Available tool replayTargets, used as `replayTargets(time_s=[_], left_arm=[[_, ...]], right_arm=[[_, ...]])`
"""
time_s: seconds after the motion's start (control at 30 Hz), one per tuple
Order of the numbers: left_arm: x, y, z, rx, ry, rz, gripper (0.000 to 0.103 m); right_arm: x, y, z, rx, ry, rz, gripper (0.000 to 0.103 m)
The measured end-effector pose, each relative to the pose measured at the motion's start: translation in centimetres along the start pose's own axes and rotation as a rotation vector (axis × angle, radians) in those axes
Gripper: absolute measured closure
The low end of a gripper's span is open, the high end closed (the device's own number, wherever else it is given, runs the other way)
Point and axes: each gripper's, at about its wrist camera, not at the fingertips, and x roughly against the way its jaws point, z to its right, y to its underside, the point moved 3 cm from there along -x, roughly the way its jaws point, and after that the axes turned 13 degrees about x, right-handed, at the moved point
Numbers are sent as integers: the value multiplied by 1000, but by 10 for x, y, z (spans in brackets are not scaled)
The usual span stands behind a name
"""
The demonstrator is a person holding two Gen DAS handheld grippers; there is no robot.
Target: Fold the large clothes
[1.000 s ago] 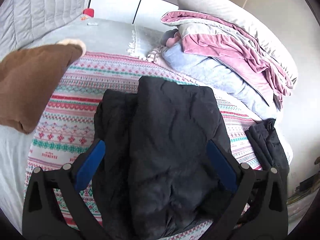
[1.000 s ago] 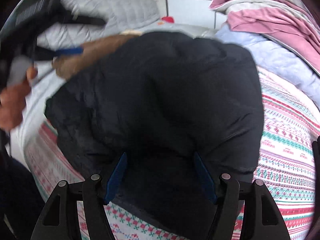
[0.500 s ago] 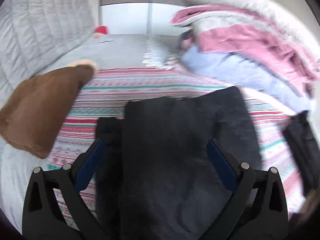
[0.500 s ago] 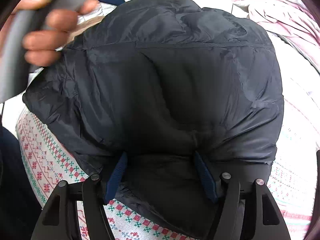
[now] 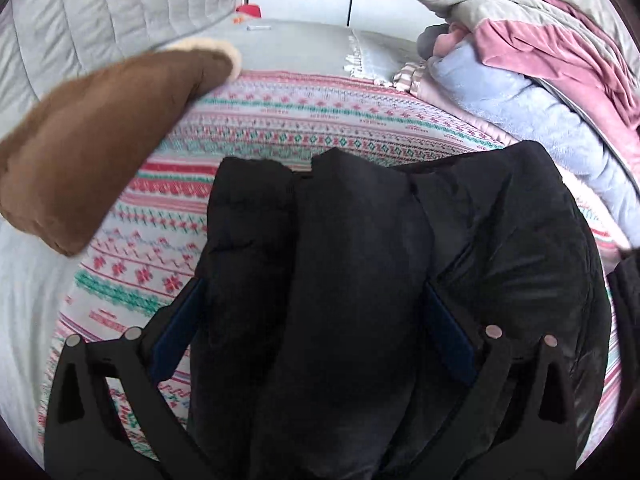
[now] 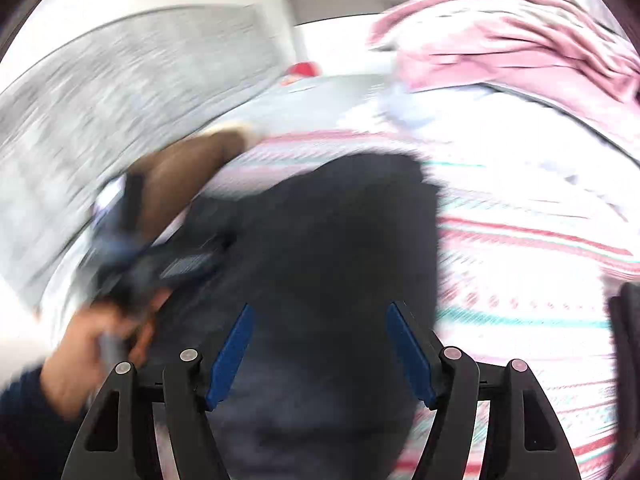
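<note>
A black puffer jacket (image 5: 360, 280) lies folded in a thick bundle on the patterned blanket (image 5: 280, 128). My left gripper (image 5: 312, 320) is open, its blue pads on either side of the bundle, low over it. In the blurred right wrist view the jacket (image 6: 320, 240) lies below my right gripper (image 6: 320, 344), which is open with nothing between its pads. The left gripper and the hand holding it show at the left of that view (image 6: 132, 280).
A brown cushion (image 5: 92, 140) lies at the left on the bed. A pile of pink and pale blue bedding (image 5: 540, 72) fills the right. A grey quilted headboard (image 5: 100, 20) stands at the back left. More dark cloth (image 5: 628, 300) hangs at the right edge.
My right gripper has pulled back and up from the jacket, moving fast. My left gripper has dropped closer over the bundle, which now lies folded over more compactly.
</note>
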Motion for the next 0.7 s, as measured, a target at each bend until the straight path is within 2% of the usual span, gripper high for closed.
replayTargets(time_s=[0.13,0.23,0.3,0.37,0.47,0.57,0.7], left_arm=[[-5,6,-1,9,-1,4,0],[-9,8,-1,10,2,-1,0],[-15,8,-4,20,11,-21,0],[-22,8,-7,38,21,-45,0],[-32,7,-11,64,31,-72,0],[-39,7,-11,72,31,-93,0],[-42,9,-9,66,16,-91,0]], right_arm=[[-37,-26,44,-176,-22,10,33],[-74,-43,55,-249,-42,-5,34],[-98,-44,61,-253,-43,-39,34],[-128,-40,59,-210,-6,-101,34],[-161,-32,50,-181,12,-163,29],[-175,-24,56,-213,1,-187,27],[-187,-19,59,-194,8,-213,26]])
